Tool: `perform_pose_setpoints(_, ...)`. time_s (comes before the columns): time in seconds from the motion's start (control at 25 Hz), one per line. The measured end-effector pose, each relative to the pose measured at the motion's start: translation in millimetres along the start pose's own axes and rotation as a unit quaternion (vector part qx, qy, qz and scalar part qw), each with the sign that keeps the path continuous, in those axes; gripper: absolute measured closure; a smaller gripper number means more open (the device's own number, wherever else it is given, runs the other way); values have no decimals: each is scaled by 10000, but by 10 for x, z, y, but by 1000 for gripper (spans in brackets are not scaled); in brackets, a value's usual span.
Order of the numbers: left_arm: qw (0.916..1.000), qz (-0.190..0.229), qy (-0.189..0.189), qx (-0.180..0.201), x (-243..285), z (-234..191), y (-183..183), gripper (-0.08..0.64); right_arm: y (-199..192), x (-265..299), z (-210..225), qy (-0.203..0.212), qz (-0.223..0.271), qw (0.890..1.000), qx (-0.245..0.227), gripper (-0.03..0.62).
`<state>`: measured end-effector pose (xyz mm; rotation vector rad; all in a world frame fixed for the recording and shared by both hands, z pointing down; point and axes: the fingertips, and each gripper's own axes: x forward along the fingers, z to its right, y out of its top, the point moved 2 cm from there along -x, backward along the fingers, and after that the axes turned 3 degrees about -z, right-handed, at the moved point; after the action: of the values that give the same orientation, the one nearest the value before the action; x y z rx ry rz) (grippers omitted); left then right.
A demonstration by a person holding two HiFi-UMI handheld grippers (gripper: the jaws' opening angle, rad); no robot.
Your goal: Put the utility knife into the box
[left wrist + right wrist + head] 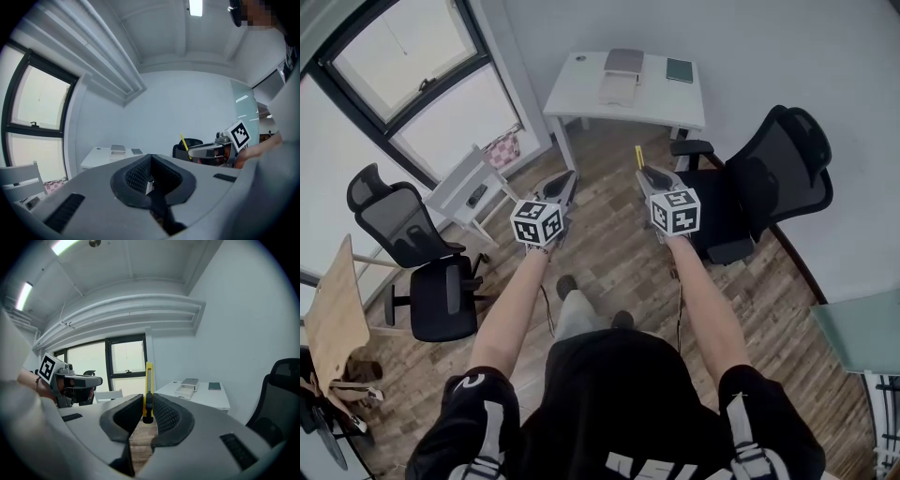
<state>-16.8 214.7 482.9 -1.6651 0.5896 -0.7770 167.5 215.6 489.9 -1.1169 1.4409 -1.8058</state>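
A yellow utility knife point(638, 156) stands upright between the pads of my right gripper point(649, 176), which is shut on its lower end. In the right gripper view the knife point(148, 385) rises out of the right gripper point(148, 405). My left gripper point(562, 183) is held level beside it, shut, with nothing held. An open white box point(617, 89) lies on the white table point(577, 94) ahead, its grey lid point(624, 62) just behind it. Both grippers hang in the air well short of the table. From the left gripper point(151, 161) the knife point(183, 143) shows at the right.
A dark notebook point(680, 70) lies on the table's right side. A black office chair point(769, 178) stands close on my right, another point(422, 272) on my left near a small white stand point(469, 192). Windows fill the left wall. Wood floor lies between me and the table.
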Motion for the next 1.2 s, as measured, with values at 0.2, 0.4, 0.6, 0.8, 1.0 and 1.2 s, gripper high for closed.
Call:
perform_pose_setpoints(0.2,10000,-27,-40,65,106,15,48,534,21,4,83,-34,37,10000,39,512)
perform_pose_setpoints(0.4,10000,-1,-54,65,204,-50,58,534,31,86,191,-72,23,10000,54,512)
perform_pose_setpoints(0.6,10000,27,-64,3,347,-220,60,534,81,276,275,-80,-13,10000,7,512)
perform_pose_setpoints(0.8,9999,72,-111,-69,573,-497,95,534,214,587,421,-98,-15,9999,-92,512)
perform_pose_setpoints(1.0,9998,123,-136,-128,861,-844,211,534,392,992,595,-104,-35,9999,-126,511)
perform_pose_setpoints(1.2,9997,113,-168,-153,1259,-1214,321,534,478,1439,828,-136,-114,9998,-103,511)
